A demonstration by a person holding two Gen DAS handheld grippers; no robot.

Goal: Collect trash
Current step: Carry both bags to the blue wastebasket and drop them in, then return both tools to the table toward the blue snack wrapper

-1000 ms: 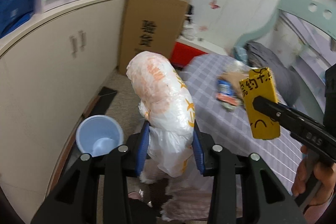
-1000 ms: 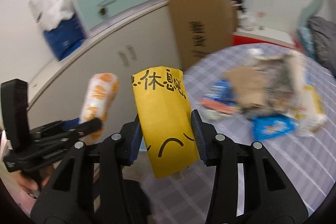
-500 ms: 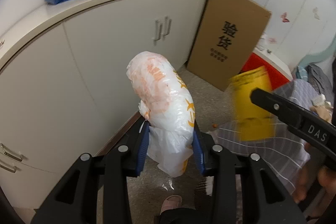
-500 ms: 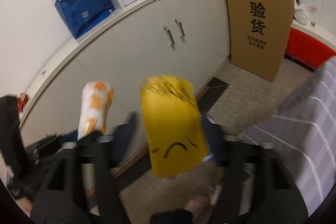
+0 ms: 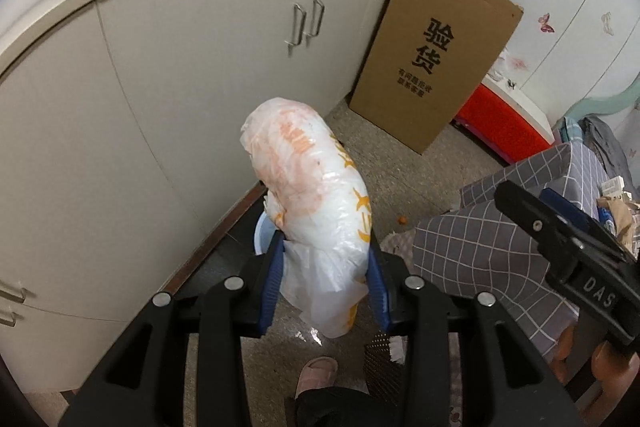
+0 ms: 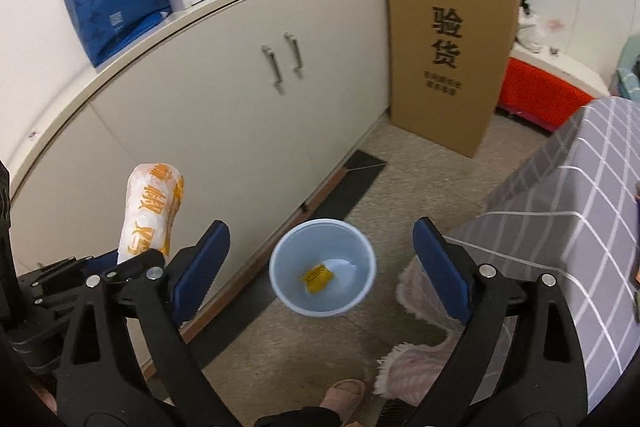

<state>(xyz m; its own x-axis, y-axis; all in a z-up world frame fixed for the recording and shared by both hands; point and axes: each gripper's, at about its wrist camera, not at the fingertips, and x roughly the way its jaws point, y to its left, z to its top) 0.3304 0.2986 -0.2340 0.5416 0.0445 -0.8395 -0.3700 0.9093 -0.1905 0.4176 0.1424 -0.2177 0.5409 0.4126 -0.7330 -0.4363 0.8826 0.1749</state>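
Note:
My left gripper point(image 5: 326, 269) is shut on a bundled white plastic bag with orange print point(image 5: 312, 195), held upright over the floor; the same bag point(image 6: 154, 211) shows at the left of the right wrist view. A light blue bin point(image 6: 323, 267) stands on the floor below my right gripper point(image 6: 322, 259), whose jaws are opening wide with nothing between them. A yellow packet point(image 6: 317, 277) lies inside the bin. In the left wrist view only a sliver of the bin point(image 5: 264, 227) shows behind the bag, and the right gripper's fingers point(image 5: 560, 223) reach in from the right.
Beige cabinets point(image 6: 224, 115) run along the left. A tall cardboard box point(image 6: 448, 43) leans against them, with a red box point(image 6: 540, 99) beyond. A table with a grey checked cloth point(image 6: 580, 227) stands at the right. A slippered foot point(image 6: 340, 397) and a pink mat point(image 6: 416, 359) are on the floor.
The right gripper swung from the table over to the bin and opened; the yellow packet left its jaws and now lies in the bin. The left gripper, still holding the bag, swung the same way.

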